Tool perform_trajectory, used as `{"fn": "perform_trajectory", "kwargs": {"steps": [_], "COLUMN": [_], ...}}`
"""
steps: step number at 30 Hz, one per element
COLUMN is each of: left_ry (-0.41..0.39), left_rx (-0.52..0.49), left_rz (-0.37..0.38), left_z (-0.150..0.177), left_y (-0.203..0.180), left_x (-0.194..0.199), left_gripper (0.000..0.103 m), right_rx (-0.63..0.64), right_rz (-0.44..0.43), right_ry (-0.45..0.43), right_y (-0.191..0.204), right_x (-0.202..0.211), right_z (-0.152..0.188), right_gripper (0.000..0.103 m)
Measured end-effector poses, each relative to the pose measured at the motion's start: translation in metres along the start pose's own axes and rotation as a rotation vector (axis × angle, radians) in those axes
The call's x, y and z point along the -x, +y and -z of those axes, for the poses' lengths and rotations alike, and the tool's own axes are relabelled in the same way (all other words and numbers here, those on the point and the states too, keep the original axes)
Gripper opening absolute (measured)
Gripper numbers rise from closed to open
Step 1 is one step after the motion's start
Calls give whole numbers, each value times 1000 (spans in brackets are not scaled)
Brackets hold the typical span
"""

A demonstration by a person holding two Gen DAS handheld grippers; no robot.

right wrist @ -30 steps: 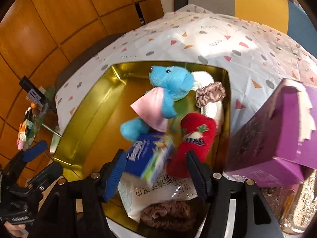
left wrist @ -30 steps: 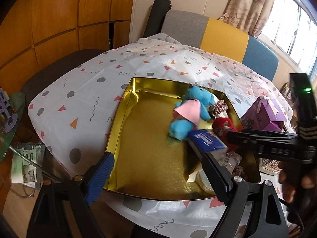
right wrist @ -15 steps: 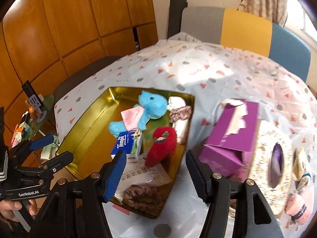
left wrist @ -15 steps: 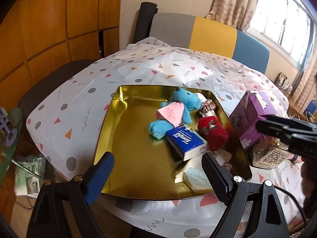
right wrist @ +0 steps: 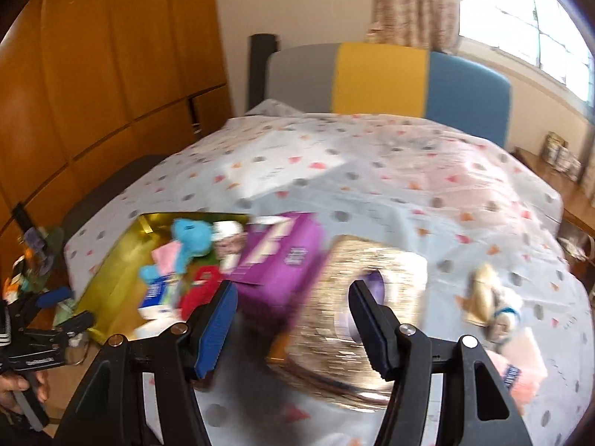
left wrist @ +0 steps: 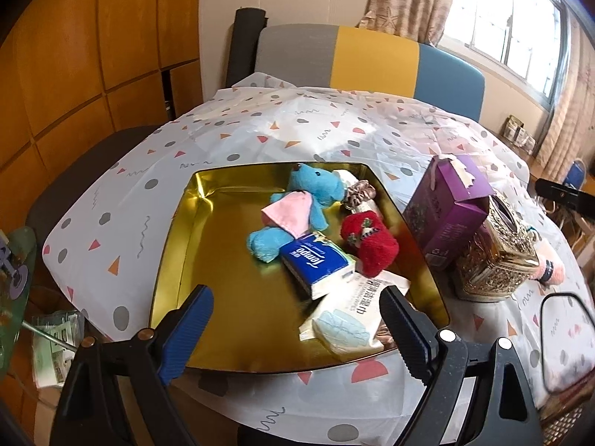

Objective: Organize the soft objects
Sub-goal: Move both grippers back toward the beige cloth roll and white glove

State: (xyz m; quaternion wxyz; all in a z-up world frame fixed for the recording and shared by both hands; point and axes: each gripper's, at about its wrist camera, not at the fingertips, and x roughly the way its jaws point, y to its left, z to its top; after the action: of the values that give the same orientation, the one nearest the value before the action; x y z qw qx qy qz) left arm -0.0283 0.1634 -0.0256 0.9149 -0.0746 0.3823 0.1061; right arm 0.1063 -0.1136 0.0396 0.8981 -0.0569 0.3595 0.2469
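We hold the right gripper (right wrist: 293, 319) spread and empty at lower centre. The next soft objects, the small plush toys (right wrist: 494, 304), lie at right on the surface (right wrist: 372, 156), nearer this hand. The left gripper (left wrist: 297, 319), spread and empty, faces the gold tray (left wrist: 178, 245).

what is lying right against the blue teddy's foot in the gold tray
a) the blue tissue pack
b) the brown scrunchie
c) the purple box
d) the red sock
a: in the left wrist view the blue tissue pack lies against the blue teddy at its lower foot, inside the gold tray, while the purple box stands outside the tray on the tablecloth.
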Motion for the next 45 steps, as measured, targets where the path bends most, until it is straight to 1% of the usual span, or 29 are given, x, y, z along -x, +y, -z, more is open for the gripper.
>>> {"fn": "perform_trajectory", "kwargs": {"steps": [5,11,12,17,21,22,23,26,27,29,30,32,36,38,39,42,45], "left_ry": [-1,-9,-9,-17,-48,-56,-65,-90,-96,-112,-116,-105,-36,-8,14,75,145], "left_rx": [-34,-87,-94,-134,-174,-182,-191,-208,-225,-260,-291,-323,-349,-358,-372,-385,-387], "left_rz": [0,4,6,30,57,68,78,121,154,188,218,284,423,457,480,500,481], "left_z": [-1,-7,-8,-14,-27,-31,-35,-47,-54,-63,-70,-81,-105,-113,-118,-127,-134], "left_y": [-12,-33,-36,-57,-78,-83,-89,-107,-119,-137,-153,-181,-241,-270,-291,-337,-379], "left_x": [0,1,2,3,9,10,12,16,18,21,21,21,9,2,-6,-25,-55], "left_gripper": [91,91,91,91,91,91,91,91,91,91,91,91,89,87,86,82,80], "right_rx": [-85,-236,-273,-455,-620,-679,-737,-849,-871,-928,-946,-972,-997,-1004,-1007,-1017,-1035], "right_rz": [117,295,334,453,502,512,515,517,519,507,502,491,461,444,437,417,395], "right_ry": [-5,-3,0,28,31,53,58,34,37,41,46,54,55,50,48,37,26], "right_y": [-60,-140,-157,-227,-267,-278,-287,-303,-305,-310,-312,-314,-315,-315,-316,-316,-317], "right_x": [9,12,11,7,9,10,14,25,26,30,31,29,28,28,28,29,31], "right_z": [8,28,34,69,103,112,118,130,132,140,143,146,147,147,146,146,147], "right_gripper": [63,63,63,63,63,63,63,63,63,63,63,63,63,63,63,63,63]}}
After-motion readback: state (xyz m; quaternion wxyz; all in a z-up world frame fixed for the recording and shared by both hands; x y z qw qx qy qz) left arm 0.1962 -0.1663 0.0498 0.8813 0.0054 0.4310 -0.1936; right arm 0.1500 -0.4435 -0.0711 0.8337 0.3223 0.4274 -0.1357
